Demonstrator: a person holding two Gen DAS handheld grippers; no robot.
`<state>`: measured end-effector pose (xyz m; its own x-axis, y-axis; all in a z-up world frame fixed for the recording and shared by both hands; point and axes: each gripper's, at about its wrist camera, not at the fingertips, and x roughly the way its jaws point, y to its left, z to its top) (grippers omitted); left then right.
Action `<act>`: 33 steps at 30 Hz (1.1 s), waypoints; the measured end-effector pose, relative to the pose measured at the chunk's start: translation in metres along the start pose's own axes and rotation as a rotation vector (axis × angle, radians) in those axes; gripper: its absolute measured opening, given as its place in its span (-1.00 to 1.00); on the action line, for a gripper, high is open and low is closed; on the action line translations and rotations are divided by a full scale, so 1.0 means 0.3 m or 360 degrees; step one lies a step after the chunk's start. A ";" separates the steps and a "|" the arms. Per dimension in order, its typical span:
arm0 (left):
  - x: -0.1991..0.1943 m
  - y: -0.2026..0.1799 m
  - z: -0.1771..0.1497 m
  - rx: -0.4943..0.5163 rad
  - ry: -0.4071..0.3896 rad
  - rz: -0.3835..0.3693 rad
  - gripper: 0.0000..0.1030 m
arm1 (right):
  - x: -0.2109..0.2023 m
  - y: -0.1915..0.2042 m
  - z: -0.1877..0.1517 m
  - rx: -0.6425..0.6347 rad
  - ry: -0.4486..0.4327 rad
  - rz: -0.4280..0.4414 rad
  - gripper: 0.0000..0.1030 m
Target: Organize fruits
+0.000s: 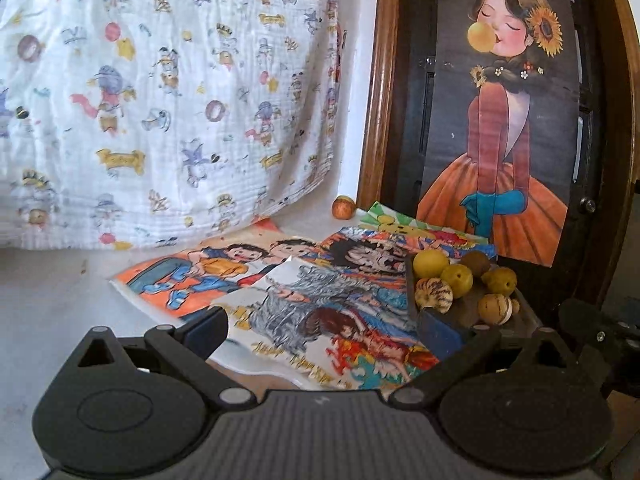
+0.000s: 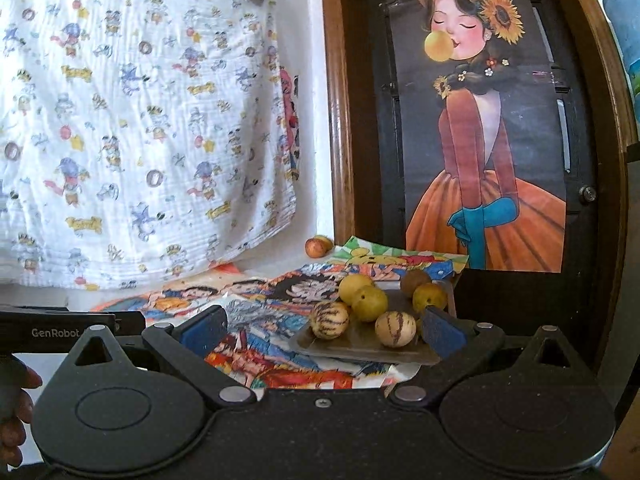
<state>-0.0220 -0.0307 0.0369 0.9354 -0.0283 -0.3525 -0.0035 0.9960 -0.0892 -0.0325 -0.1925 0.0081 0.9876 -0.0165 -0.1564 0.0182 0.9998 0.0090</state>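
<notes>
Both grippers low over the surface point(image 1: 48, 288), level, pointing at the back wall.

Left gripper point(image 1: 324, 328): fingers spread wide, holding nothing. Left finger pad point(image 1: 206, 326) sits over the edge of the cartoon posters point(image 1: 280, 280); the right pad point(image 1: 438, 332) sits in front of the near-left corner of the tray point(image 1: 468, 312). Can't tell if it touches the tray.

Right gripper point(image 2: 324, 328): fingers also spread wide, empty. Its right finger pad point(image 2: 444, 326) overlaps the tray's point(image 2: 360, 344) right end and covers part of something yellowish behind it; contact unclear.

Fruit: flat dark tray lies on the posters, right of centre, near the dark wood-framed door point(image 1: 384, 100). On it two striped pale melons point(image 2: 330, 320) point(image 2: 395, 329) at the front, three yellow round fruits point(image 2: 369, 303) point(image 2: 354, 286) point(image 2: 430, 297) behind, one brown fruit point(image 2: 415, 282) at the back. One reddish-orange fruit point(image 1: 344, 207) sits apart, off the tray, on the bare surface at the wall by the door frame.

Background: printed white cloth point(image 1: 160, 100) hangs on the left, poster of a girl in an orange skirt point(image 1: 504, 120) on the door.

Hard to see: the tray's far edge is hidden behind the fruit. In the right wrist view a black bar marked GenRobot point(image 2: 72, 326) crosses the left edge, and part of a hand point(image 2: 16, 408) is cut off at the lower left. In the left wrist view, dark hardware point(image 1: 600, 328) at the right edge is cut off; can't identify it.
</notes>
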 end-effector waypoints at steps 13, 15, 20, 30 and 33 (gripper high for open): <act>0.017 0.040 -0.056 0.0017 0.0050 0.0024 0.99 | 0.047 0.016 -0.046 0.0014 0.0025 -0.0063 0.99; 0.034 0.046 -0.062 0.0013 0.0061 0.0022 0.99 | 0.063 0.016 -0.057 0.0018 0.0029 -0.0065 0.99; 0.085 0.067 -0.085 -0.0015 0.0084 0.0014 0.99 | 0.108 0.025 -0.099 0.0022 0.0032 -0.0062 0.99; 0.101 0.089 -0.150 0.0017 0.0064 0.0057 0.99 | 0.101 0.019 -0.168 0.0040 -0.0008 -0.0059 0.99; 0.085 0.093 -0.155 0.0003 0.0049 0.0057 0.99 | 0.091 0.015 -0.177 0.0044 -0.0016 -0.0061 0.99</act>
<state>-0.0148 -0.0077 -0.0179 0.9234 0.0048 -0.3837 -0.0361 0.9966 -0.0745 -0.0138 -0.1879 -0.0486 0.9875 -0.0550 -0.1474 0.0602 0.9977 0.0305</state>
